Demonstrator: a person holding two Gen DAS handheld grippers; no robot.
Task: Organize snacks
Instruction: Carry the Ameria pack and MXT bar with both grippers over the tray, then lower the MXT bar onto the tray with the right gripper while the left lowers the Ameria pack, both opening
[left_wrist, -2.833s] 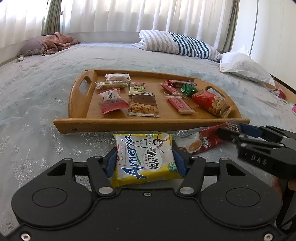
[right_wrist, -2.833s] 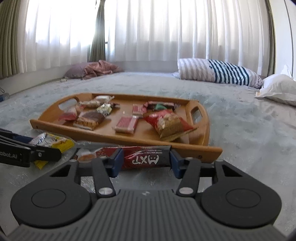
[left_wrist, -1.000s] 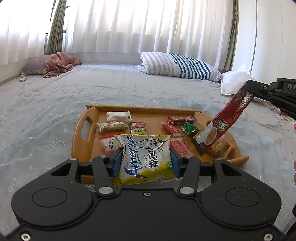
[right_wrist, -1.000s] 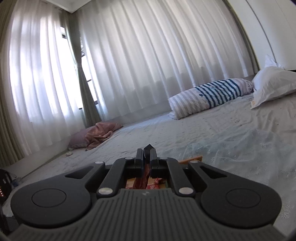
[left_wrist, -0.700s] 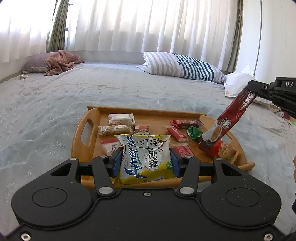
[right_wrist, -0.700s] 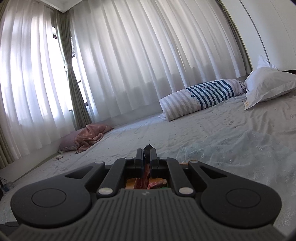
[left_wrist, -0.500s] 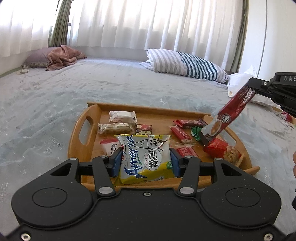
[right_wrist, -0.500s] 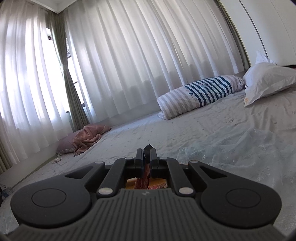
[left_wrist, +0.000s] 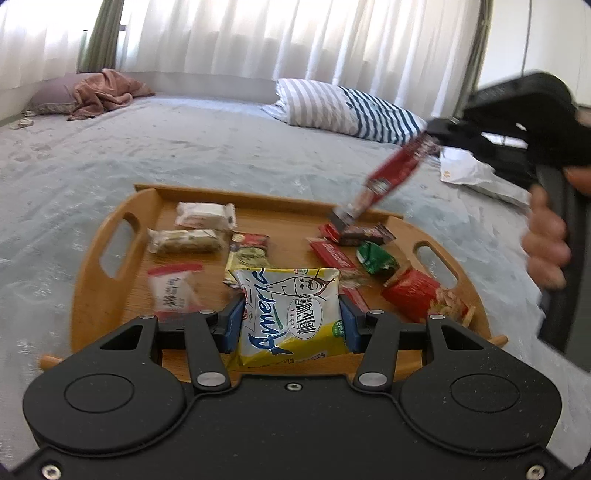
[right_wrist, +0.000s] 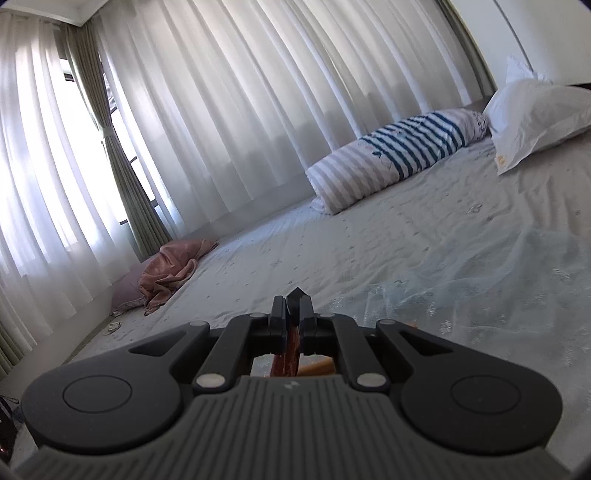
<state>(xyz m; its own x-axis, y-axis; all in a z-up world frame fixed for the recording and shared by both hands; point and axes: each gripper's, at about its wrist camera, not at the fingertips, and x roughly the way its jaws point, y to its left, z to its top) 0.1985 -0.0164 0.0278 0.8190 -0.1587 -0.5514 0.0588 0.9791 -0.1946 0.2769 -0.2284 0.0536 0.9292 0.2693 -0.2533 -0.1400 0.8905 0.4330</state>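
While my left claw grips the yellow snack bag above the near edge of the wooden tray on the bed, my right claw is closed on a red stick packet, which hangs tilted over the far right part of the tray.

Striped pillow, white pillow, pink blanket, sheer curtains.

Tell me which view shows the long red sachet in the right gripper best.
The left wrist view: the red sachet shows nearly full length, dangling slantwise from the right gripper above the wooden tray. The right wrist view shows only a thin red sliver edge-on between its shut fingers.
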